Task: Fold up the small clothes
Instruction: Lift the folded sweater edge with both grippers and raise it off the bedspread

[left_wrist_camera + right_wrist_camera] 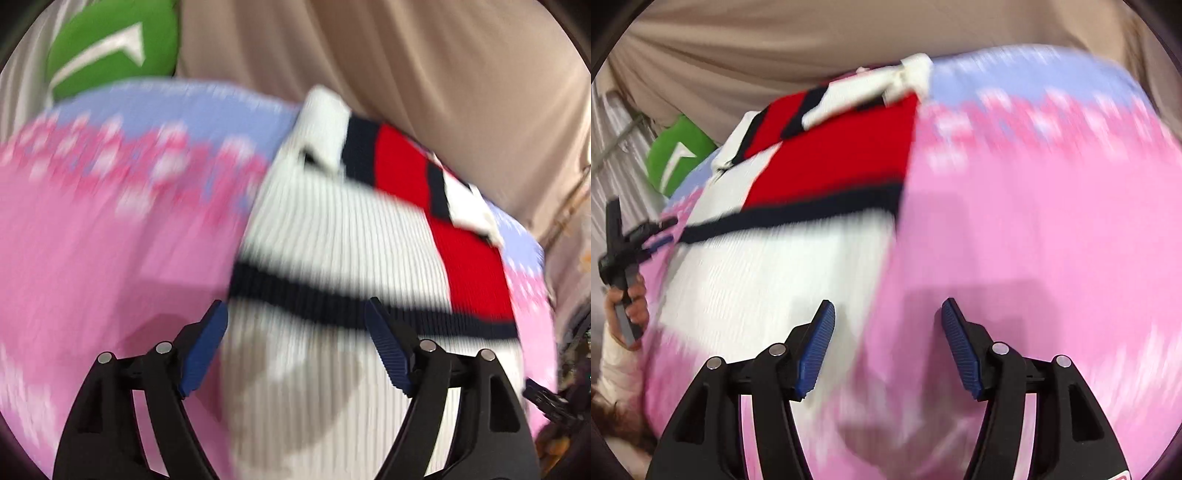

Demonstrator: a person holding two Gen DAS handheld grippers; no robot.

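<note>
A small ribbed knit garment (pixel 332 240), white with red blocks and navy stripes, lies spread on a pink and light-blue patterned cloth (pixel 92 240). It also shows in the right wrist view (pixel 768 266), left of centre on the pink cloth (pixel 1034 240). My left gripper (pixel 297 343) is open and empty, hovering over the garment's white lower part. My right gripper (pixel 886 343) is open and empty, above the garment's right edge where it meets the pink cloth. The left gripper (pixel 631 243) shows at the far left in the right wrist view, held in a hand. Both views are motion-blurred.
A green cushion with a white mark (pixel 114 48) sits behind the pink cloth; it also shows in the right wrist view (pixel 679 158). Beige draped fabric (pixel 406 66) fills the background. The right gripper's tip (pixel 546 402) shows at the lower right edge.
</note>
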